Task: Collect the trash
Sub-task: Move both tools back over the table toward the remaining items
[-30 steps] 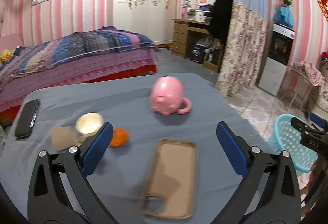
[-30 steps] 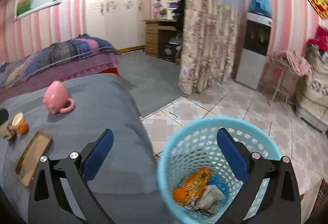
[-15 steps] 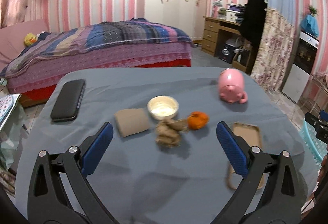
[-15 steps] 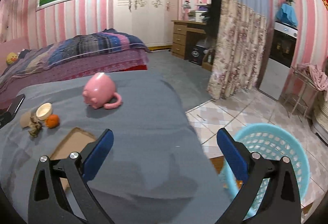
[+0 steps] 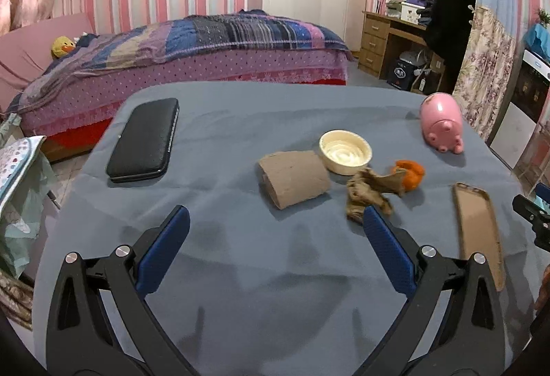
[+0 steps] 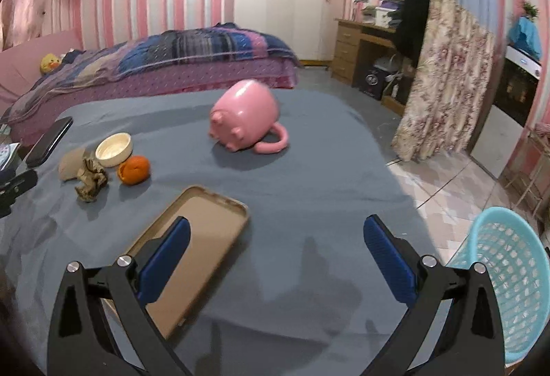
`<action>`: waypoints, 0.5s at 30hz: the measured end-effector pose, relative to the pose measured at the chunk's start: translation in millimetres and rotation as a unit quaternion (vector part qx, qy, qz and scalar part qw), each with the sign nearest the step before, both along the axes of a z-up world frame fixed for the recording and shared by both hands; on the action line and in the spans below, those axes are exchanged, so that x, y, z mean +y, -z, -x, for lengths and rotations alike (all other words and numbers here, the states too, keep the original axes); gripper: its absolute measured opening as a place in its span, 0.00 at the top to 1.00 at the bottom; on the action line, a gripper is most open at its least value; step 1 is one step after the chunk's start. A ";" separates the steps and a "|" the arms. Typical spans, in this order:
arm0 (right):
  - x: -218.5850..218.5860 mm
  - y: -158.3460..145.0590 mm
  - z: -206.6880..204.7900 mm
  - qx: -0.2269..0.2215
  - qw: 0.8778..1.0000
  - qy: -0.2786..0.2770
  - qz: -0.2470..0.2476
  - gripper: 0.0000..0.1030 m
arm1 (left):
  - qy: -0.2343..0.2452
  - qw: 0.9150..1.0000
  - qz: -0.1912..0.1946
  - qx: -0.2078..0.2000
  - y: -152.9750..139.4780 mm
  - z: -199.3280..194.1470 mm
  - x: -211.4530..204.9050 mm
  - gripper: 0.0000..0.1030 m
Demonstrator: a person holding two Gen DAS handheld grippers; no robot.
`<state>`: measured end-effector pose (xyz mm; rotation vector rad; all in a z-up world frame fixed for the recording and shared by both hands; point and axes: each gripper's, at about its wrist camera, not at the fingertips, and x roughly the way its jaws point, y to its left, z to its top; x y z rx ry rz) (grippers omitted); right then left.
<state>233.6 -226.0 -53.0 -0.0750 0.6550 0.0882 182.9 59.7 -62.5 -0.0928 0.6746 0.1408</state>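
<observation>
Both your left gripper point(image 5: 275, 231) and right gripper point(image 6: 275, 240) hang spread wide and empty above the grey table point(image 5: 240, 121), ready for the crumpled brown paper point(image 5: 366, 195) beside the orange peel point(image 5: 410, 172), with the blue basket point(image 6: 512, 276) waiting off the table's right edge.

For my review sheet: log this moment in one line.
left gripper open, empty | right gripper open, empty | crumpled paper, orange peel on table | basket on floor
</observation>
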 end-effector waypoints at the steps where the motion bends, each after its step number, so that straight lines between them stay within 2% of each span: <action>1: 2.1 -0.2 -3.2 0.001 1.000 0.000 -0.007 0.04 | 0.001 1.000 0.001 0.005 2.0 -6.3 4.1 0.06; 6: 17.4 -2.7 -23.3 0.005 0.999 -0.008 -0.041 0.04 | 0.017 0.999 0.019 0.026 8.7 -39.3 17.9 0.06; 9: 32.0 -1.8 -35.9 0.012 0.999 -0.021 -0.046 0.04 | 0.027 0.998 0.041 0.035 13.0 -52.8 20.8 0.06; 12: 53.2 1.5 -48.5 0.019 0.999 -0.038 -0.031 0.04 | 0.036 0.997 0.044 0.046 20.2 -66.7 18.1 0.07; 13: 57.0 2.7 -51.1 0.020 0.999 -0.040 -0.027 0.04 | 0.037 0.997 0.047 0.057 25.1 -73.2 18.2 0.09; 15: 64.1 5.1 -55.8 0.025 0.998 -0.046 -0.023 0.05 | 0.046 0.994 0.063 0.072 30.6 -80.8 18.2 0.23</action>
